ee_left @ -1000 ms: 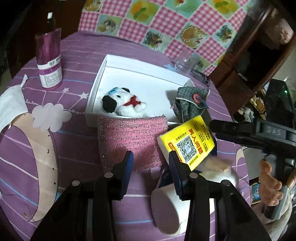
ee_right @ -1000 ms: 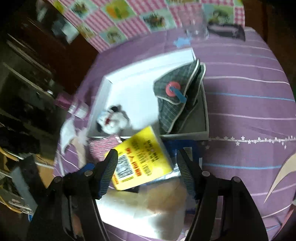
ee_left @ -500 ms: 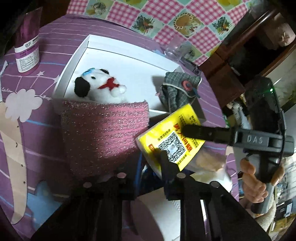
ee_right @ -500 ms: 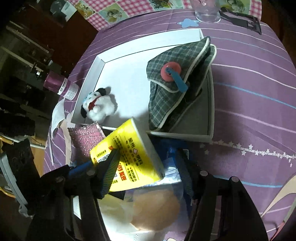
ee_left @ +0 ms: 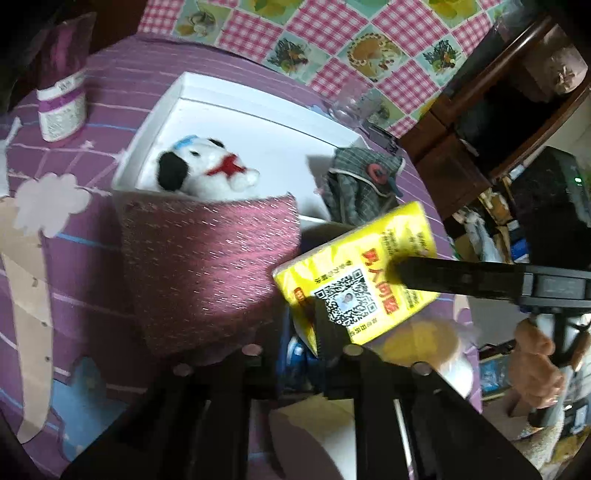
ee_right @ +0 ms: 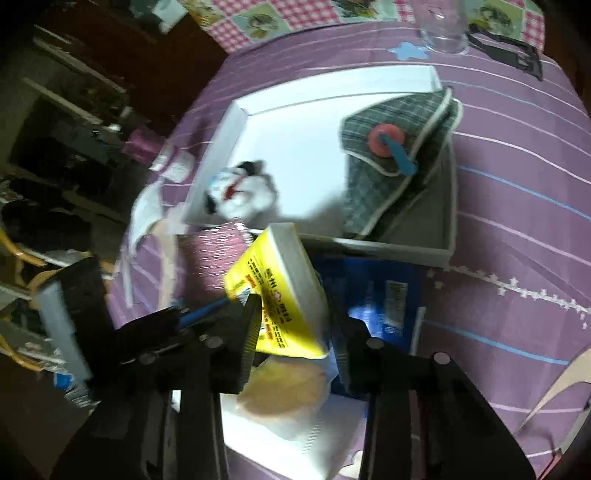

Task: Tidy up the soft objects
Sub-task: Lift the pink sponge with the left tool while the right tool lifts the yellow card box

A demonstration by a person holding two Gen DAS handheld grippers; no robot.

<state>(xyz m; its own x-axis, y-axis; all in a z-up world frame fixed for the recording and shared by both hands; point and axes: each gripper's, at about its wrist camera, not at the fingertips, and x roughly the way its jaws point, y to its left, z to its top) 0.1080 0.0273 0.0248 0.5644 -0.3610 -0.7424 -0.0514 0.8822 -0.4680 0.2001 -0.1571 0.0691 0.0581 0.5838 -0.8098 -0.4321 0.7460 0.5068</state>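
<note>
Got the right claw (ee_right: 295,321) pinching the yellow tissue pack (ee_right: 284,280) by its two sides, after closing the jaws in on it just now. Holding it tilted up on edge, just in front of the near wall of the white box (ee_left: 140,147), over a blue packet (ee_right: 380,295) and a round beige thing in clear wrap (ee_right: 284,391) on the purple tablecloth (ee_right: 517,221).

Left claw (ee_left: 295,332) pressed together at the near edge of the sparkly pink cloth (ee_left: 207,266); can't tell if any of it is actually caught. Cloth lying against the box's near wall, left of the pack.

Inside the box: plush dog (ee_left: 207,173) in the near left corner, plaid pouch (ee_left: 358,188) propped at the right end.

Further out: purple bottle (ee_left: 62,107) by the table's left edge, clear glass (ee_right: 443,29) at the far edge.
</note>
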